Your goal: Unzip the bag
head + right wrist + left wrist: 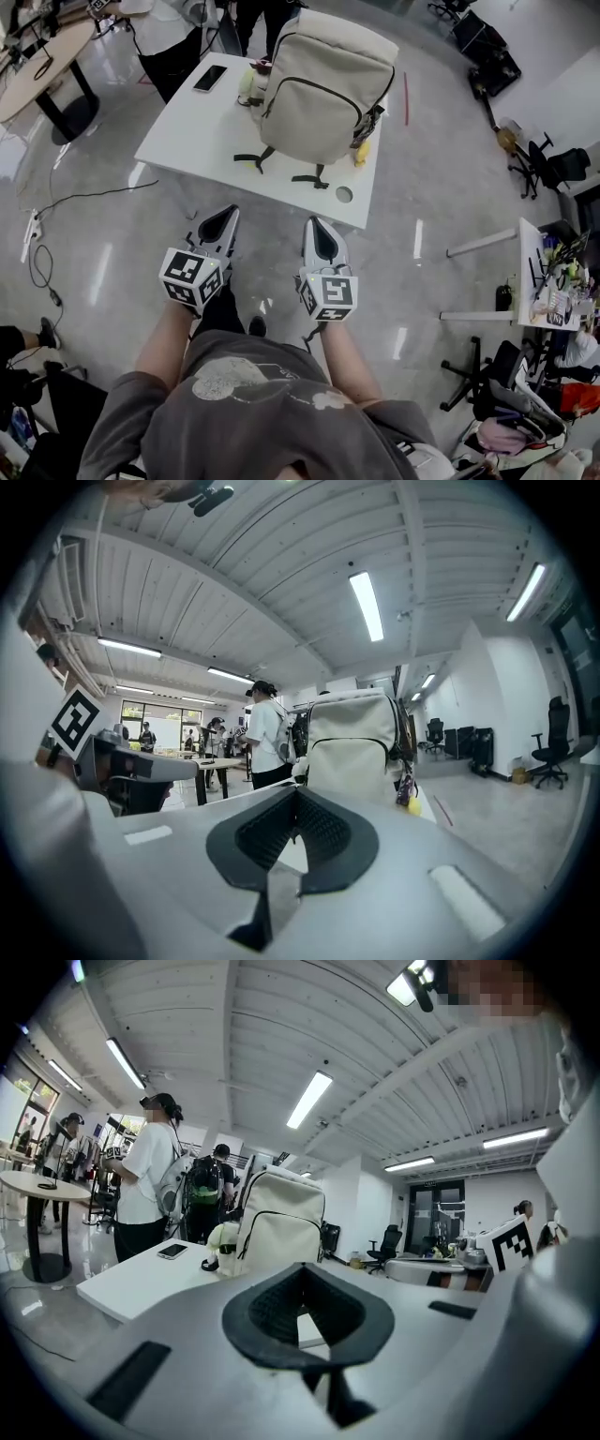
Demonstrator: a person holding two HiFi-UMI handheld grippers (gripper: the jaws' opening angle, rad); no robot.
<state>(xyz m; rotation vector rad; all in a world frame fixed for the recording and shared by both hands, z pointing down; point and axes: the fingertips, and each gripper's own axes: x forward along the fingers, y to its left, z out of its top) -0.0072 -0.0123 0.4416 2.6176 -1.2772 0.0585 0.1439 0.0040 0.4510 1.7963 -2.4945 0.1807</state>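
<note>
A cream backpack (323, 89) with black zip lines stands upright on a white table (187, 131), its black straps trailing toward the near edge. It also shows in the left gripper view (281, 1222) and the right gripper view (352, 738), some way ahead of the jaws. My left gripper (228, 217) and right gripper (318, 228) hang side by side over the floor, short of the table's near edge, and point at the bag. Both pairs of jaws meet at their tips with nothing between them (302, 1269) (296, 795).
A phone (209, 78) and a pale soft toy (248, 86) lie left of the bag, and a yellow charm (361, 153) hangs at its right. A person (173, 37) stands behind the table. A round table (37, 66) and floor cables (84, 197) are left; a cluttered desk (534, 272) is right.
</note>
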